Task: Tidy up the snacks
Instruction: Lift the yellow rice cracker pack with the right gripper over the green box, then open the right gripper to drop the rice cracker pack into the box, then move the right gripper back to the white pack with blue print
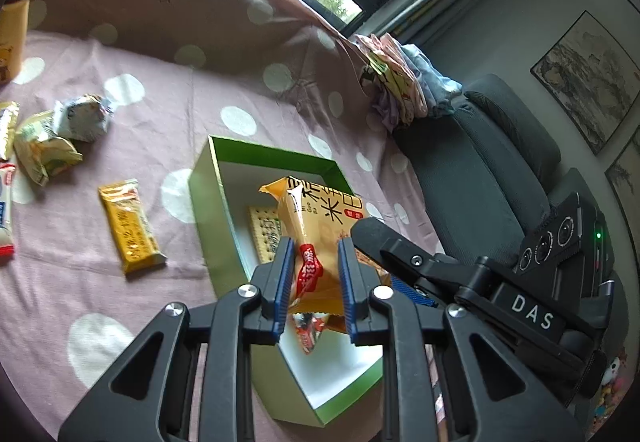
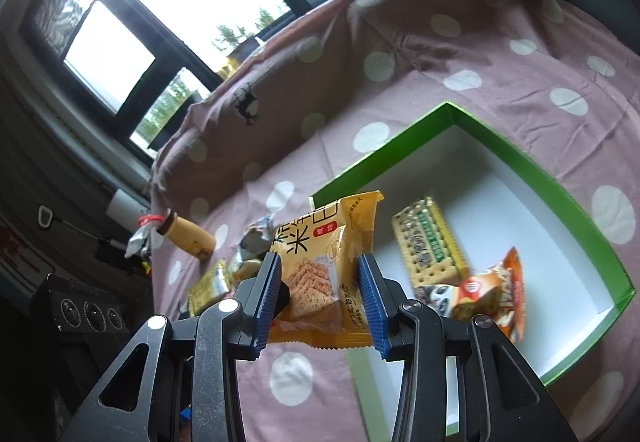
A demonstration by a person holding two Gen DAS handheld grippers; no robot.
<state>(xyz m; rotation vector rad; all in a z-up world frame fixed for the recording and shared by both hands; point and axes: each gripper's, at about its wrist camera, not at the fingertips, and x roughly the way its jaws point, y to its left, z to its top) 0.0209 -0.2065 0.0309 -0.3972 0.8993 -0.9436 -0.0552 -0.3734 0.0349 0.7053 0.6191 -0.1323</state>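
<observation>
Currently my right tool (image 2: 319, 284) is clamped on the yellow cracker pack (image 2: 324, 266), held above the near edge of the green box (image 2: 592, 210) on the bed. My left tool (image 1: 314, 282) pinches a small red-and-orange packet (image 1: 309, 270) over the box. Best to carry both past the rim, lower them beside the cracker sleeve (image 2: 430, 246), then let go.

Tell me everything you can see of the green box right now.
The green box is a shallow open tray, seemingly cardboard, with green walls and a white inside. It lies flat on the pink dotted sheet. Inside lie a cracker packet and an orange snack bag. Much of its floor is bare. The right hand-held gripper holds a yellow rice-cracker packet by its near-left corner.
</observation>
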